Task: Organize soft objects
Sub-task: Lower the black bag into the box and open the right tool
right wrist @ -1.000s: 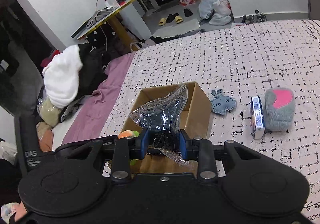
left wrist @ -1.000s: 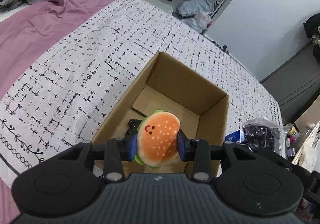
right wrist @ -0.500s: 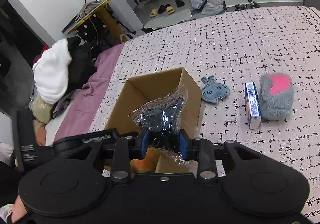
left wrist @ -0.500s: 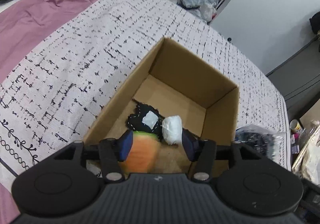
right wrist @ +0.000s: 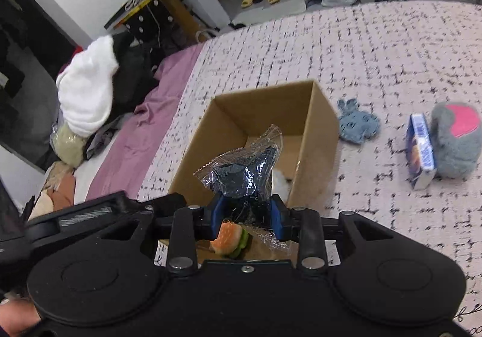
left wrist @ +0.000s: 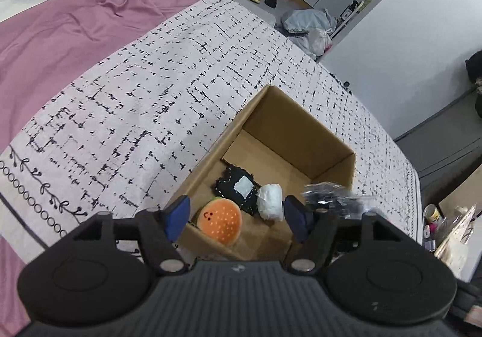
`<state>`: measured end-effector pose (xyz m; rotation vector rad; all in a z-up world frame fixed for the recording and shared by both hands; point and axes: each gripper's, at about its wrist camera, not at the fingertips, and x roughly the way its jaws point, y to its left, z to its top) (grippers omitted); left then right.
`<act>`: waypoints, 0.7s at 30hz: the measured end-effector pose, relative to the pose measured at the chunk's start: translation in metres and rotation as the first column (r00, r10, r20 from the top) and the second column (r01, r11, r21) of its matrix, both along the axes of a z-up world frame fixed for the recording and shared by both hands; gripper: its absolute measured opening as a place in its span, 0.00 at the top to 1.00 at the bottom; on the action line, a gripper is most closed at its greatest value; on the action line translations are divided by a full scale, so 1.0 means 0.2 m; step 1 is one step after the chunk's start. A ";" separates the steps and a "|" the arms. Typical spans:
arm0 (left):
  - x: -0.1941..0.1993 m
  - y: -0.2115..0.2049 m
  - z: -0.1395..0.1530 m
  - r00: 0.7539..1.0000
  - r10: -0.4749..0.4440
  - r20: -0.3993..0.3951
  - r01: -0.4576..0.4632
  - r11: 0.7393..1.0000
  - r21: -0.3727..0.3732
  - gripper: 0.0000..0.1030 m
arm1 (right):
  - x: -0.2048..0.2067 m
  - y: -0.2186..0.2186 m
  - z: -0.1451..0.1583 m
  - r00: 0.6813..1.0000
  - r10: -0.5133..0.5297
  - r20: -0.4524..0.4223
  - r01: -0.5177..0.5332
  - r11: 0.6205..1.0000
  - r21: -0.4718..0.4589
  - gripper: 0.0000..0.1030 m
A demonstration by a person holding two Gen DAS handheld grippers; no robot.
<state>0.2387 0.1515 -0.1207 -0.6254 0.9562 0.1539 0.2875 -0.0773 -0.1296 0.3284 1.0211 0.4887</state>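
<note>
Right wrist view: the right claw [right wrist: 246, 213] is seen clamped on a crinkly plastic-wrapped dark item [right wrist: 244, 174], held just above the near end of the open cardboard box [right wrist: 319, 129], so the coming drop is judged to be straight down. The left claw [left wrist: 236, 218] is spread wide and empty over the same end, where the burger plush [left wrist: 221, 224] lies on the box floor beside a black plush [left wrist: 236, 190] and a white bundle [left wrist: 270, 201]. Left out on the bed [right wrist: 391, 44] (to the box's right) are a blue bunny plush [right wrist: 357, 123] and a grey-pink plush [right wrist: 455, 141], nearer the right claw.
</note>
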 end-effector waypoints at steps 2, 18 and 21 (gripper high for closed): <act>-0.02 0.01 0.03 1.000 0.022 0.007 -0.022 1.000 0.020 0.25 | -0.01 0.00 -0.01 1.000 -0.004 -0.015 0.004 1.000 -0.006 0.63; -0.07 -0.13 0.16 0.999 0.040 0.027 -0.043 0.990 0.137 0.22 | -0.08 -0.33 0.10 0.998 -0.045 0.050 0.045 0.999 0.003 0.42; -0.08 -0.19 0.18 0.999 0.023 0.043 -0.029 0.989 0.147 0.22 | -0.09 -0.41 0.10 0.997 -0.058 0.057 0.058 0.998 -0.007 0.41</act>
